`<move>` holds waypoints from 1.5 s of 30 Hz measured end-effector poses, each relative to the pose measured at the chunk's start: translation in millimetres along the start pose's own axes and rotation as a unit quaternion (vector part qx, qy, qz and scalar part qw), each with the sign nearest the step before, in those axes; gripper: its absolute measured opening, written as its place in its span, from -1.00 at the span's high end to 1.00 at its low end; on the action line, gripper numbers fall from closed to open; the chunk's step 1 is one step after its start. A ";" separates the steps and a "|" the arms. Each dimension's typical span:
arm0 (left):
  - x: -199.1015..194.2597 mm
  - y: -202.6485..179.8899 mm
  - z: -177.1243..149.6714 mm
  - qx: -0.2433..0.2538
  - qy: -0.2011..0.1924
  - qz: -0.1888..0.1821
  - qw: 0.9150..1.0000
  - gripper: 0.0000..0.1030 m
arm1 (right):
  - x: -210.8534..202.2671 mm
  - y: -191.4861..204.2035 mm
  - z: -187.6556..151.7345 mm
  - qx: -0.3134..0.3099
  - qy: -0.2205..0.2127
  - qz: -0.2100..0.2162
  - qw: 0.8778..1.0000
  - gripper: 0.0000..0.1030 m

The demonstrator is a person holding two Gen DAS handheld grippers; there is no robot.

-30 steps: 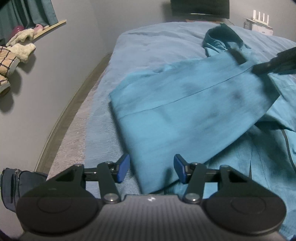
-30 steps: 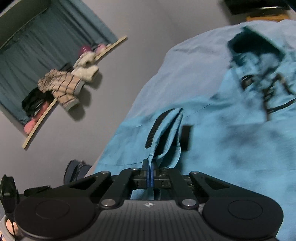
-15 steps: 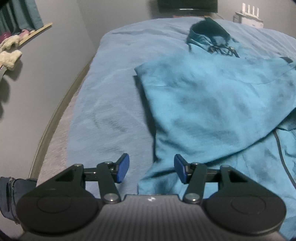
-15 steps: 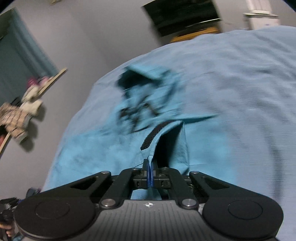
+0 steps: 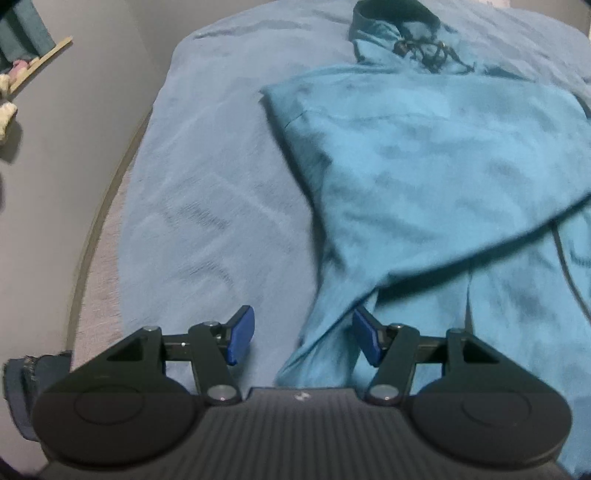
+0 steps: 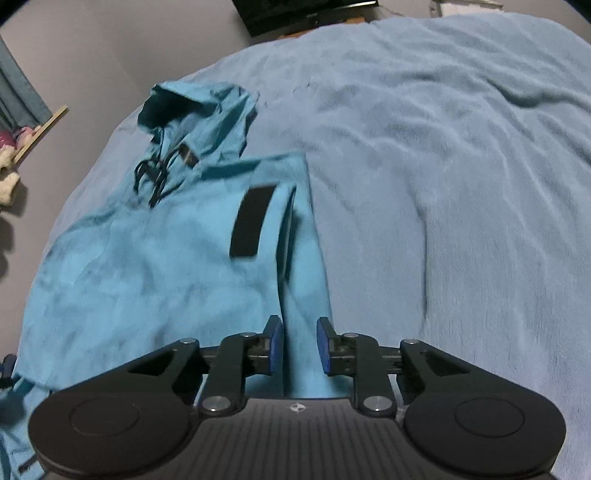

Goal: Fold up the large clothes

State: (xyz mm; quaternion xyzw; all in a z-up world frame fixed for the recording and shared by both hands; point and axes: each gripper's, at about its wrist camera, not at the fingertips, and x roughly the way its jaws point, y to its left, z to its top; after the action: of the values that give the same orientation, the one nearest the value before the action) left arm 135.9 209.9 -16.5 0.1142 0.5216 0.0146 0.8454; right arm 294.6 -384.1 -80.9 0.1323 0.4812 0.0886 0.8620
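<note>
A teal hooded jacket [image 5: 436,155] lies on a light blue bed cover [image 5: 214,192], hood and black drawstrings at the far end. One sleeve is folded across the body. In the right wrist view the jacket [image 6: 147,266] shows a black strap [image 6: 251,221] on the sleeve cuff, lying flat. My left gripper [image 5: 301,339] is open and empty over the jacket's near left edge. My right gripper [image 6: 300,345] is open, its jaws a small gap apart on either side of the sleeve fabric, not pinching it.
A grey wall [image 5: 74,155] runs along the bed's left side with a wooden shelf [image 5: 40,61] holding soft items. A dark screen [image 6: 303,13] stands beyond the bed's far end. The bed cover [image 6: 461,184] spreads wide to the right of the jacket.
My right gripper carried the sleeve across the jacket, then opened and let it go; the sleeve now lies flat. My left gripper stayed open and shifted slightly.
</note>
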 end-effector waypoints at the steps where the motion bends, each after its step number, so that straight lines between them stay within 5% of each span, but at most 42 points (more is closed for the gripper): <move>1: -3.0 2.6 -3.3 0.003 0.005 0.001 1.000 -0.12 | -2.3 -0.6 -5.2 -0.004 0.007 0.002 1.000 0.36; 2: -7.3 5.3 -7.6 0.006 0.010 0.001 1.000 -0.12 | -9.3 -2.2 -13.8 -0.009 0.013 0.002 1.000 0.18; 8: -30.3 19.1 -28.7 0.009 0.028 -0.006 1.000 -0.17 | -47.5 -5.3 -56.3 -0.047 0.083 -0.003 0.995 -0.06; 19: -44.7 0.2 -51.8 0.013 0.066 -0.047 0.997 -0.18 | -142.8 -20.3 -108.6 -0.020 0.097 0.022 0.995 -0.33; 30: -79.3 7.8 -51.8 0.004 0.056 -0.062 0.997 -0.19 | -184.2 -23.4 -139.0 -0.012 0.105 0.011 0.994 -0.35; 45: -77.2 28.5 -73.9 -0.110 0.098 -0.124 0.981 -0.39 | -201.9 -26.4 -162.3 0.052 0.114 0.066 0.990 -0.34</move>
State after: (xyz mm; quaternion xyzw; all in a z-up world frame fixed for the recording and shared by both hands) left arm 38.0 239.6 25.5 -0.0472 0.6070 -0.0222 0.7930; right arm 51.6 -442.5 -7.9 0.1978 0.5707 0.1350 0.7855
